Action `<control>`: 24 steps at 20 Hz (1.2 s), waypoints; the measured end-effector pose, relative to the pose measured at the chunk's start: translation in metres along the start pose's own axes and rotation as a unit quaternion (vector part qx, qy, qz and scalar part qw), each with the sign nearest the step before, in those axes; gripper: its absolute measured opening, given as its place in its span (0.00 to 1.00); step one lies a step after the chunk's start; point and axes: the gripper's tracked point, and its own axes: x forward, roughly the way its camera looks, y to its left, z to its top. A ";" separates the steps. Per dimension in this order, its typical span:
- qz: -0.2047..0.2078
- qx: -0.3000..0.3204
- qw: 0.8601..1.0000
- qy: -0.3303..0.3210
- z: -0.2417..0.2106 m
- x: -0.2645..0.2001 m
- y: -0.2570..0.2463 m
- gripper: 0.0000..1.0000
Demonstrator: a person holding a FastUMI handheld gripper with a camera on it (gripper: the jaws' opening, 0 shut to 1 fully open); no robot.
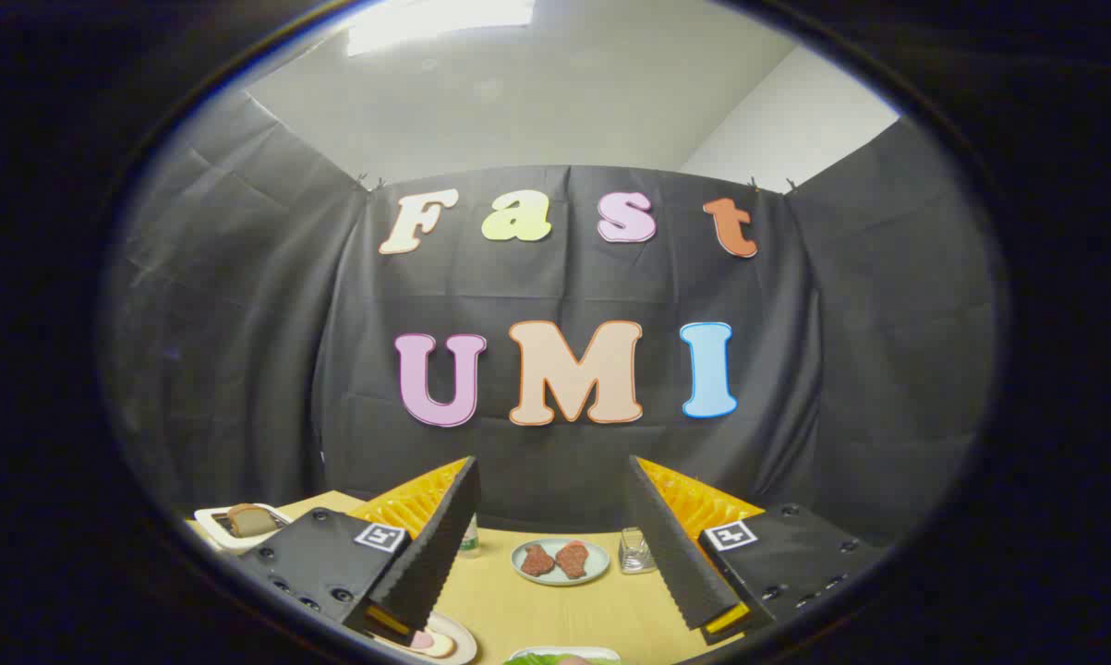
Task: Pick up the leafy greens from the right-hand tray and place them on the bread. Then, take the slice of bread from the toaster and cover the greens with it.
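My gripper (pixel 553 471) is held high above the yellow table (pixel 555 610), open, with nothing between its fingers. Leafy greens (pixel 541 658) peek up from a tray just below and between the fingers. A plate (pixel 444 639) with a pale slice on it lies under the left finger (pixel 430 554); whether this is the bread I cannot tell. A white toaster (pixel 232 526) stands beyond the left finger, with a brown slice of bread (pixel 248 517) sticking out of its slot.
A light plate (pixel 561 561) with two reddish meat pieces sits at the far side of the table between the fingers. A small bottle (pixel 468 540) stands beside the left finger and a clear glass (pixel 636 551) beside the right finger. Black cloth walls close the booth behind.
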 end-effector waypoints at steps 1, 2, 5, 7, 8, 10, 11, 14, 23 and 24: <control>0.001 0.000 1.000 -0.001 0.001 0.000 0.001 1.00; 0.001 0.000 1.000 -0.001 0.002 0.000 0.000 1.00; 0.003 -0.003 1.000 -0.004 0.006 -0.001 -0.003 1.00; 0.004 -0.005 1.000 -0.005 0.007 -0.001 -0.004 1.00; 0.006 -0.005 1.000 -0.005 0.007 -0.001 -0.005 1.00; 0.010 -0.003 1.000 -0.003 0.005 -0.002 -0.007 1.00; 0.011 -0.002 1.000 -0.003 0.005 -0.003 -0.008 1.00; 0.014 -0.002 1.000 0.000 0.004 -0.003 -0.010 1.00; 0.075 -0.028 0.996 0.046 -0.023 -0.006 -0.011 1.00; 0.081 -0.040 0.994 0.054 -0.027 -0.007 -0.016 1.00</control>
